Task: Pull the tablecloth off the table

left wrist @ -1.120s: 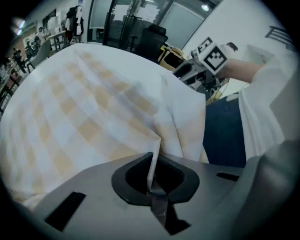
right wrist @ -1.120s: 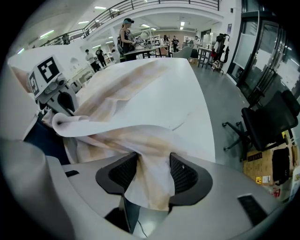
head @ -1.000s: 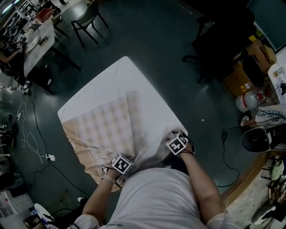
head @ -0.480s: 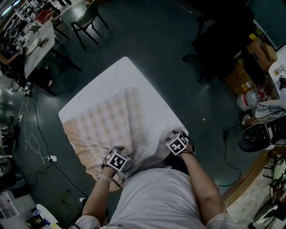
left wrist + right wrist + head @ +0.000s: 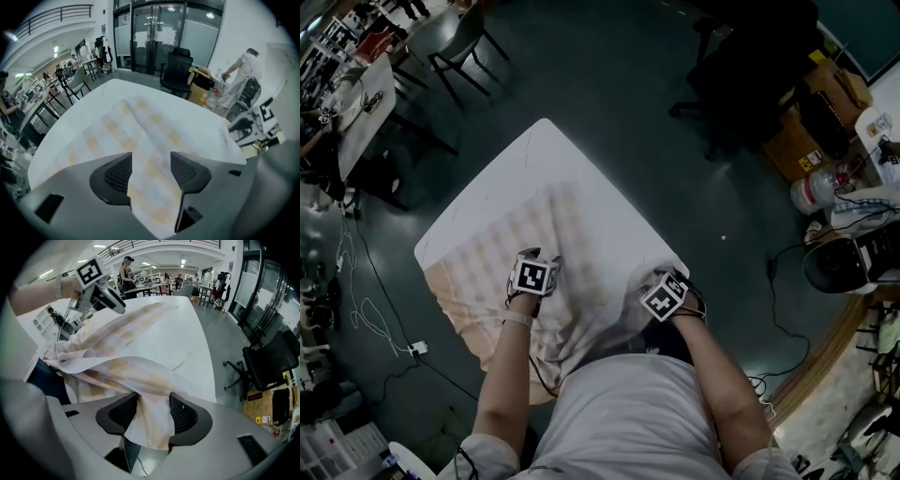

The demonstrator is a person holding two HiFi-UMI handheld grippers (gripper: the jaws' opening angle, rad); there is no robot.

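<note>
A checked beige and white tablecloth (image 5: 572,225) lies bunched over the near half of the white table (image 5: 539,155). My left gripper (image 5: 538,256) hovers above the cloth's middle. Its jaws have just been opening and now stand open, with the tablecloth (image 5: 150,126) below them and nothing pinched in the left gripper (image 5: 151,161). My right gripper (image 5: 654,278) is at the table's near right corner. The right gripper (image 5: 153,404) is shut on a gathered fold of the tablecloth (image 5: 117,366), which hangs down between its pads. The left gripper (image 5: 117,305) also shows over the table (image 5: 183,333).
A black office chair (image 5: 741,66) stands past the table's far right, and a dark chair (image 5: 455,42) and another table (image 5: 361,103) at the far left. Cables (image 5: 356,300) trail on the floor at left. Boxes (image 5: 811,122) and gear crowd the right. A person (image 5: 243,65) stands there.
My left gripper let go of the cloth at the near edge, opened, and moved forward over the middle of the table. The right gripper stayed put, still gripping.
</note>
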